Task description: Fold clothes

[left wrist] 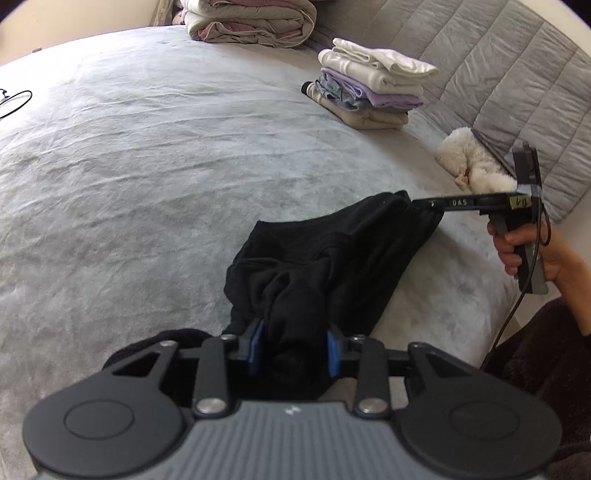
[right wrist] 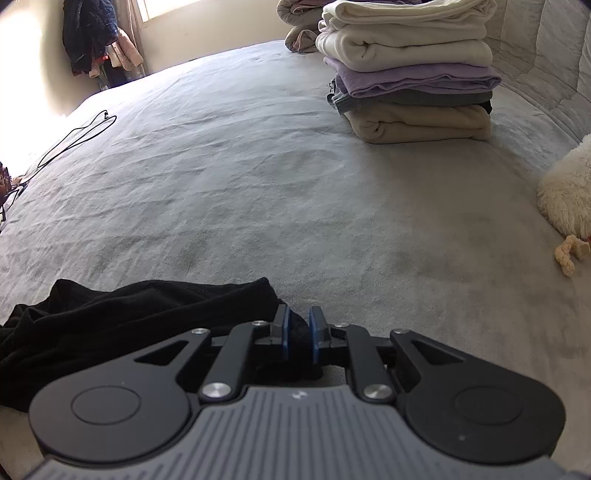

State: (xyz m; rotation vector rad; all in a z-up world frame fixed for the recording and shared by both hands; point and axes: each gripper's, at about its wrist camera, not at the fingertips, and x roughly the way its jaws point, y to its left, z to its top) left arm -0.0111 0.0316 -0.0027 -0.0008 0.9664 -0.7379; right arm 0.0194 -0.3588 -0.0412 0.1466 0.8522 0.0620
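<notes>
A black garment (left wrist: 332,251) lies bunched on the grey bed cover (left wrist: 147,166), stretched between my two grippers. My left gripper (left wrist: 295,347) has a thick wad of it filling the gap between its blue pads, which press on both sides. My right gripper (left wrist: 419,204), held by a hand (left wrist: 524,251) at the right, pinches the garment's far corner. In the right wrist view the right gripper (right wrist: 298,332) stands nearly closed with dark fabric between the pads, and the rest of the black garment (right wrist: 129,317) trails off to the left.
A stack of folded clothes (left wrist: 369,88) in white, lilac and beige sits at the far right of the bed. A white plush toy (left wrist: 469,162) lies near the quilted grey headboard (left wrist: 498,74). A folded duvet (left wrist: 251,22) is at the back, and a black cable (right wrist: 74,136) at the left edge.
</notes>
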